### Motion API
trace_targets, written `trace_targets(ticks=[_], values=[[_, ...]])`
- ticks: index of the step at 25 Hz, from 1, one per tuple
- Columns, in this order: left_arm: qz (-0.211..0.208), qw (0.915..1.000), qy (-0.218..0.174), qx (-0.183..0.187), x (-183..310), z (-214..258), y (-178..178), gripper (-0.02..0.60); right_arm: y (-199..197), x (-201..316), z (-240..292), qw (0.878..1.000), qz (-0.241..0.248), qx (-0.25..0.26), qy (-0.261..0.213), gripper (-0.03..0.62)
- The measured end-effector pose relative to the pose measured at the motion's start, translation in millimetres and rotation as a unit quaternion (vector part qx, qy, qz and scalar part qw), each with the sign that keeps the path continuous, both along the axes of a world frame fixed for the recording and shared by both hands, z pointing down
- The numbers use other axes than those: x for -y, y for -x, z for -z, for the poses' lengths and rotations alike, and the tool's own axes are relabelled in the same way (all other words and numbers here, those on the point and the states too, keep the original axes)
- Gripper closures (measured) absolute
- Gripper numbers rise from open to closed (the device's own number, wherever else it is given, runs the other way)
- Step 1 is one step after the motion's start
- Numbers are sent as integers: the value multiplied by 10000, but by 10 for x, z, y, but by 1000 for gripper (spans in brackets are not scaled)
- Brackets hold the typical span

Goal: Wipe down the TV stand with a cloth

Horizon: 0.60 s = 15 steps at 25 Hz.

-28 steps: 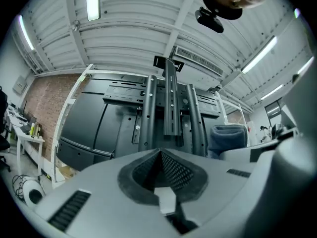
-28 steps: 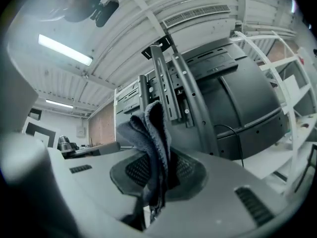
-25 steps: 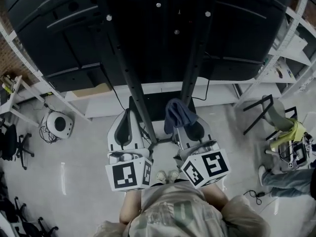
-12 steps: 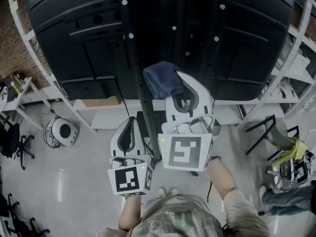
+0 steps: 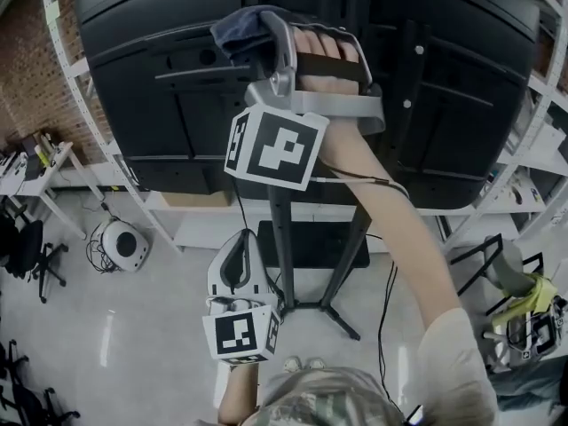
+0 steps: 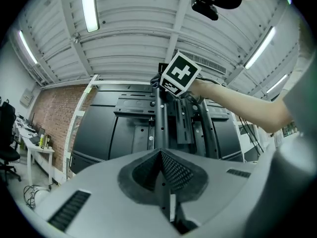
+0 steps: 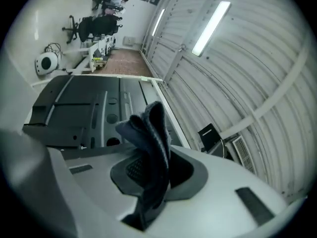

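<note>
Cloth (image 7: 147,133), tail out of sight inside right tool (image 7: 151,175)

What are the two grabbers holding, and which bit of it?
The right gripper pinches the blue cloth by its bunched middle, folds sticking out past the jaws. The left gripper is shut, holding nothing.

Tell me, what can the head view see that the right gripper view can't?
Only the head view: the left gripper held low, the stand's black metal legs on the floor, and the person's bare forearm. Only the right gripper view: the long ceiling light tube. Both: the dark blue cloth clamped in the right gripper, and the black TV back.
</note>
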<state>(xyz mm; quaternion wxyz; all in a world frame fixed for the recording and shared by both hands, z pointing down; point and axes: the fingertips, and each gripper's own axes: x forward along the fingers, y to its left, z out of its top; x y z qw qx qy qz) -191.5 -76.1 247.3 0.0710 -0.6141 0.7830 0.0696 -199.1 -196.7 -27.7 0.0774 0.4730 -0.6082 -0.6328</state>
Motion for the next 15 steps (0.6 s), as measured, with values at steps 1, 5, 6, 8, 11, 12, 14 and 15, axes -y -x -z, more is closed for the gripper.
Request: trace_targets(ticks=[1,5,6,8,11,12,14,15], values=[[22,10000,-4,-32,-5,-7,32,566,9,25,34,10000,-66,7,-57,537],[-19,9997,-100,-215,11,-17,136,566,50,27,91,9997,-159,38,-184,537],[-27,9997,-96,-215,23,-28,139,566,57,25,81,9996,-184,23,-197,537],[-38,9998,-79,-178,50,-48,121,566,73,26,43,9995,-221,-47,-211,537],[-75,9997,-86,-192,79,-39,113,566,164,-23,0,9998,-5,-91,-151,537],[-81,9997,-82,-200,88,-35,119,566,200,-40,-17,9998,76,-122,-114,537],[-73,9997,-74,-206,102,-42,120,566,245,-45,-93,9995,140,-265,-16,537],[-64,9997,-73,-211,102,-47,116,566,253,-42,-144,9993,159,-328,34,537]])
